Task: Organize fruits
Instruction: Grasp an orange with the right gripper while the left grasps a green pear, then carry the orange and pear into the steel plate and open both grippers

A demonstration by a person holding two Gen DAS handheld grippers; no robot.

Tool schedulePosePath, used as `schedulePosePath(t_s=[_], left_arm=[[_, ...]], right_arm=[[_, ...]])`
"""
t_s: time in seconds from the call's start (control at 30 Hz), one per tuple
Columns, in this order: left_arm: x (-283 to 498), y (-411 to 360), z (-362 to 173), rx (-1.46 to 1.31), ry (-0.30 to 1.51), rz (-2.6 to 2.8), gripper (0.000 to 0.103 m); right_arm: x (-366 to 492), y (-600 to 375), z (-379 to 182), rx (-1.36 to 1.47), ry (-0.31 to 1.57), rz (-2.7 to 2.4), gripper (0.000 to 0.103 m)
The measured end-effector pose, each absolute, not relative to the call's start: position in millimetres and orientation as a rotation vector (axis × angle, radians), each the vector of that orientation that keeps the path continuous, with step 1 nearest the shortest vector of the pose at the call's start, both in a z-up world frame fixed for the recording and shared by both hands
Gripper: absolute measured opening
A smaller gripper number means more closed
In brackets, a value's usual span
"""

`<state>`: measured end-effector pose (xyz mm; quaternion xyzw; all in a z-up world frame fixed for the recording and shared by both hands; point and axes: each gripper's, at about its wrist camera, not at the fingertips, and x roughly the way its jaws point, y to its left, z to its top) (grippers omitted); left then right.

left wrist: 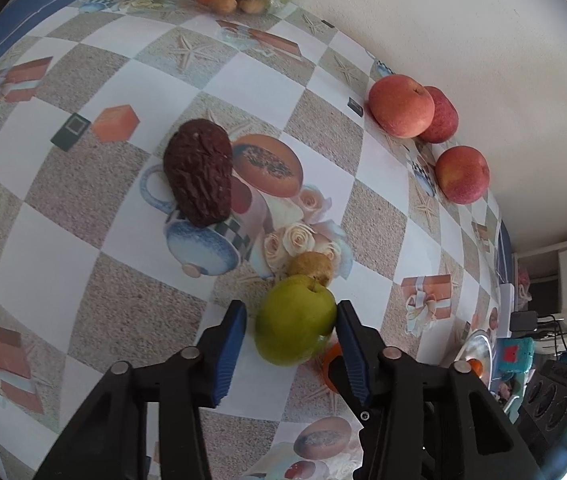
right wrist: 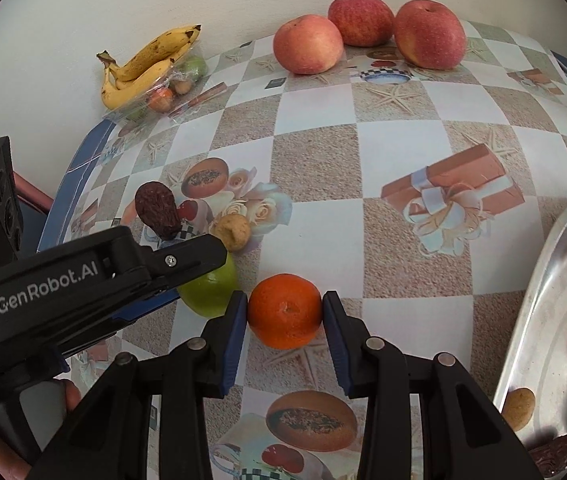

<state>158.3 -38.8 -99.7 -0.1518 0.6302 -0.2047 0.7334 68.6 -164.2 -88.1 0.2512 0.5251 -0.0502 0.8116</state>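
My left gripper (left wrist: 289,332) is open around a green apple (left wrist: 295,320) on the table; the right finger touches it and the left finger stands a little apart. My right gripper (right wrist: 285,312) is closed against an orange mandarin (right wrist: 285,311) that rests on the table, both pads touching its sides. The green apple (right wrist: 211,290) shows partly behind the left gripper's body in the right wrist view. A dark wrinkled date (left wrist: 199,172) and a small tan fruit (left wrist: 310,267) lie beyond the apple. A steel tray (right wrist: 543,292) with several fruits is at the right.
Three red apples (right wrist: 367,32) stand at the back by the wall. A clear bag of bananas and small fruits (right wrist: 151,68) lies at the back left. The table's blue edge (right wrist: 83,156) runs along the left.
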Motion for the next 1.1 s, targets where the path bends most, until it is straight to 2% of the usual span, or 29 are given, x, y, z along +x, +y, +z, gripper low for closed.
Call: schedulePosePath(t_s=[0.5,1.1], left_arm=[[151.4,-34.6,-85.8,-0.321,1.373,-0.413,0.046],[127.1,-51.2,-48.7,-0.271,1.306,-0.447,0.046]], right_arm=[[45.7,-180.5,-83.3,0.578,1.139,-0.161,0.040],[-3.1,-234.7,-37.7,0.593,1.049,-0.349,0.040]])
